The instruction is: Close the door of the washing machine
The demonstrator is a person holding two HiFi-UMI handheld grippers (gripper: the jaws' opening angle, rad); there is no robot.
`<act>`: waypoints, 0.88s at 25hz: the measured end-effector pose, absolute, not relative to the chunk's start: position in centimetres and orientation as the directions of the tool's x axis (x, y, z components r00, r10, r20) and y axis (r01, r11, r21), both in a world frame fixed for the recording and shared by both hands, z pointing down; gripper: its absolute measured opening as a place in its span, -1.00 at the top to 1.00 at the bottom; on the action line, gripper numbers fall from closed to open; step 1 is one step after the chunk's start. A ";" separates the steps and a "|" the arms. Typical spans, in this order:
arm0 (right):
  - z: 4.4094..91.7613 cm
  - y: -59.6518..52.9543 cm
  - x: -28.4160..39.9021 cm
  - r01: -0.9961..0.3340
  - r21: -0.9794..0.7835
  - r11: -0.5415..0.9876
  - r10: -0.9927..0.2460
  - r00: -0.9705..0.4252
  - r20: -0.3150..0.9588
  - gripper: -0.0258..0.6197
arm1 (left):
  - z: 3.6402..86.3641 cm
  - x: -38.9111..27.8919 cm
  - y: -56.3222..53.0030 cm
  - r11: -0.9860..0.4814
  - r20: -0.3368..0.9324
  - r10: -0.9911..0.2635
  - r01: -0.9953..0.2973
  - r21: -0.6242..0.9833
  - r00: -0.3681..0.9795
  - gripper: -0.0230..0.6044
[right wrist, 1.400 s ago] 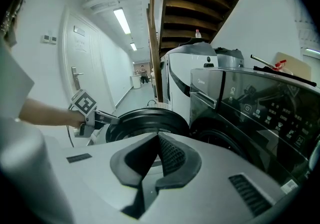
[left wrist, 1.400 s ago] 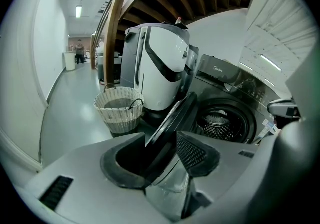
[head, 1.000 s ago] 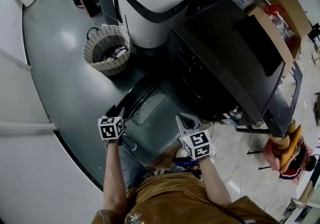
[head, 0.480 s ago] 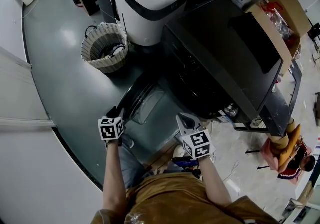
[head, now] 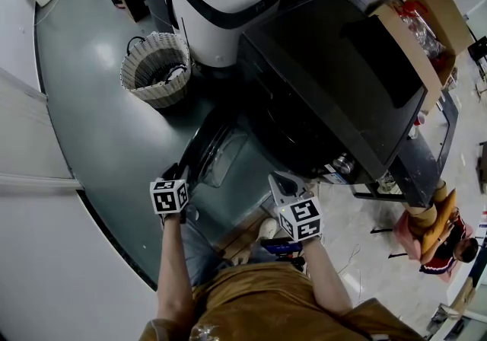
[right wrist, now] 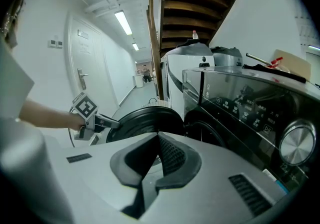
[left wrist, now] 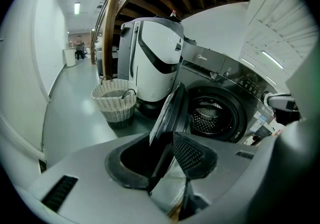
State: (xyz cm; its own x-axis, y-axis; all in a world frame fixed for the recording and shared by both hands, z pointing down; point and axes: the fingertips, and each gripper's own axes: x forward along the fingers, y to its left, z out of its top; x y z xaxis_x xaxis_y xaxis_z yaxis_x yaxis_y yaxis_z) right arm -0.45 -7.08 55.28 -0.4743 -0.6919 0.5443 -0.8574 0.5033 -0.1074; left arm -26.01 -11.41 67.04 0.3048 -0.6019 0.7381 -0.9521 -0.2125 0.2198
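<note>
The washing machine (head: 335, 88) is a glossy black front-loader w/ a flat top. Its round door (head: 219, 153), a dark rim around a clear bulged window, hangs wide open toward the person over the shiny grey-green floor (head: 84, 96). The L gripper (left wrist: 162, 140) view looks at the door edge-on & into the perforated steel drum (left wrist: 210, 118), which the head view hides under the machine's top. It also shows the door's rim standing between the L jaws, which have just been closing but are apart; whether the ribbed pad (left wrist: 192, 153) touches the rim yet is hard to tell. The R gripper (right wrist: 157, 138) view adds the control panel's round silvery dial (right wrist: 298, 144) & shows the R jaws w/ tips together, nothing in them, apart from the door. Beside the machine stand a woven basket (head: 156, 69) & a rounded white unit (head: 221, 4) w/ a black band; a cardboard box (head: 426, 20) sits by the machine's far corner. Both forearms reach fwd & down, marker cubes (head: 169, 196) facing up.
</note>
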 end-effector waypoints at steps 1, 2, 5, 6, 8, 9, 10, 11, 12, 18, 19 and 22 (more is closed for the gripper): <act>55.3 -7.0 -0.3 -0.857 -0.108 0.505 -0.691 -0.476 0.544 0.88 | 67.1 -25.8 -11.2 -0.212 0.739 -0.601 -0.952 0.220 0.304 0.40; 55.2 -6.8 -0.1 -0.856 -0.109 0.506 -0.690 -0.477 0.544 0.88 | 67.0 -25.5 -11.1 -0.211 0.740 -0.600 -0.953 0.219 0.303 0.41; 55.1 -6.5 0.5 -0.853 -0.112 0.510 -0.687 -0.482 0.544 0.88 | 66.9 -24.8 -10.6 -0.209 0.743 -0.598 -0.953 0.218 0.301 0.42; 55.1 -6.4 0.7 -0.853 -0.113 0.510 -0.687 -0.483 0.543 0.88 | 66.9 -24.6 -10.4 -0.209 0.743 -0.597 -0.953 0.218 0.301 0.42; 55.0 -6.2 1.1 -0.852 -0.116 0.511 -0.687 -0.486 0.540 0.88 | 66.9 -24.1 -10.1 -0.211 0.747 -0.594 -0.953 0.216 0.300 0.43; 54.9 -6.1 1.4 -0.851 -0.118 0.511 -0.688 -0.487 0.538 0.88 | 66.9 -23.8 -10.0 -0.211 0.748 -0.592 -0.953 0.215 0.300 0.43; 54.9 -6.1 1.6 -0.851 -0.118 0.511 -0.688 -0.488 0.537 0.88 | 66.9 -23.6 -9.8 -0.211 0.749 -0.591 -0.953 0.215 0.300 0.44; 54.8 -6.0 1.9 -0.851 -0.119 0.512 -0.688 -0.489 0.536 0.88 | 67.0 -23.3 -9.7 -0.211 0.750 -0.590 -0.953 0.215 0.300 0.44; 54.8 -6.0 2.2 -0.851 -0.119 0.511 -0.689 -0.489 0.535 0.88 | 67.0 -23.1 -9.6 -0.211 0.750 -0.589 -0.953 0.216 0.300 0.44; 54.6 -5.6 3.6 -0.851 -0.123 0.510 -0.689 -0.491 0.533 0.88 | 67.0 -21.7 -8.8 -0.205 0.757 -0.582 -0.955 0.216 0.296 0.46; 54.6 -5.5 3.8 -0.850 -0.124 0.511 -0.689 -0.492 0.532 0.88 | 67.0 -21.5 -8.7 -0.204 0.758 -0.581 -0.955 0.215 0.295 0.46; 54.7 -5.3 4.5 -0.848 -0.128 0.514 -0.686 -0.496 0.532 0.88 | 67.0 -20.9 -8.4 -0.202 0.760 -0.580 -0.956 0.213 0.292 0.47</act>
State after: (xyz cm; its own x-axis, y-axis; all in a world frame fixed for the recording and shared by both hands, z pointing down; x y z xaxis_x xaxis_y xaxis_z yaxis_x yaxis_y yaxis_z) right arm 4.47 -5.26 54.71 -0.4960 -0.6861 0.5323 -0.8482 0.5139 -0.1281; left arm -20.86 -8.39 67.01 0.2924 -0.5800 0.7604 -0.9558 -0.2022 0.2133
